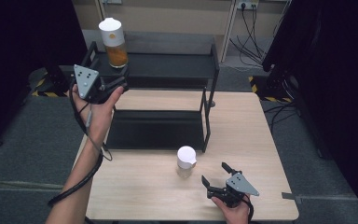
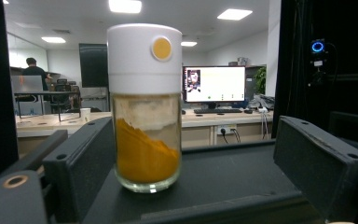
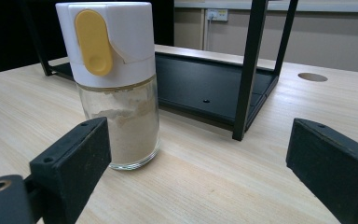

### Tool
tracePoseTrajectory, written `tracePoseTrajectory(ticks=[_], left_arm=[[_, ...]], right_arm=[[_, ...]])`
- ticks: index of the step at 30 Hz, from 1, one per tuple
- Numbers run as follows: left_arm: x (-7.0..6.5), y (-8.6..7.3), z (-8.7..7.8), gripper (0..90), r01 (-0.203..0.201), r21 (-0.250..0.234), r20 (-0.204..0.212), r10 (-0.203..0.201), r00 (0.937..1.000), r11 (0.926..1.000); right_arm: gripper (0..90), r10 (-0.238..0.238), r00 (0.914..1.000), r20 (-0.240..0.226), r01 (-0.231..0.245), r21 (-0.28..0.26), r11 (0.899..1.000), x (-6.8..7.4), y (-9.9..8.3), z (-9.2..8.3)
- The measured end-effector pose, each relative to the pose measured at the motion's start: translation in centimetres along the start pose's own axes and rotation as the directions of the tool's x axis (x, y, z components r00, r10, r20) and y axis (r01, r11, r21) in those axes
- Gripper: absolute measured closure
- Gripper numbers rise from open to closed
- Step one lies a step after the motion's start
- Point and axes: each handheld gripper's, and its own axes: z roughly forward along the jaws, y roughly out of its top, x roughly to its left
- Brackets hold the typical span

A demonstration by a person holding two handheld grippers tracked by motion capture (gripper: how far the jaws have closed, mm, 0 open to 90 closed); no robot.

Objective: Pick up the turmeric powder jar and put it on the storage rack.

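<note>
**Both grippers open, each facing a spice jar**

While the left gripper [image 1: 116, 86] is held at the level of the rack's top shelf, its jaws stand spread apart with nothing pressed between them. In the left gripper view the orange-powder jar [image 2: 145, 109] stands upright just ahead of the jaws, nearer the left jaw, clear of both pads. This jar has a white cap with a round yellow button and rests on the top shelf [image 1: 168, 65] of the black rack, at its left end.

The right gripper [image 1: 216, 173] sits low over the near right part of the wooden table [image 1: 135, 186]. Its jaws are also spread wide and grip nothing. In the right gripper view the pale-powder jar [image 3: 114, 84] stands upright on the table ahead of the jaws, closer to the left jaw, not touching either. Its white cap carries an oblong yellow tab.

In the high view this second jar [image 1: 186, 161] stands just in front of the rack's lower shelf [image 1: 154, 128], near the rack's front right post [image 1: 206, 119]. The two jars are well apart.
</note>
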Motion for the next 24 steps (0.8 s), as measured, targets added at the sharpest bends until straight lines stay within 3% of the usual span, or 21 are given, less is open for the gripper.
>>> tracePoseTrajectory(ticks=[24], left_arm=[[-0.5,-5.1,-3.4,12.6,0.007,0.056,0.022,-0.009,0.9997,0.9984]], right_arm=[[6.9,-0.005,1.0,0.001,0.005,0.0,1.0,0.1,0.0,0.0]])
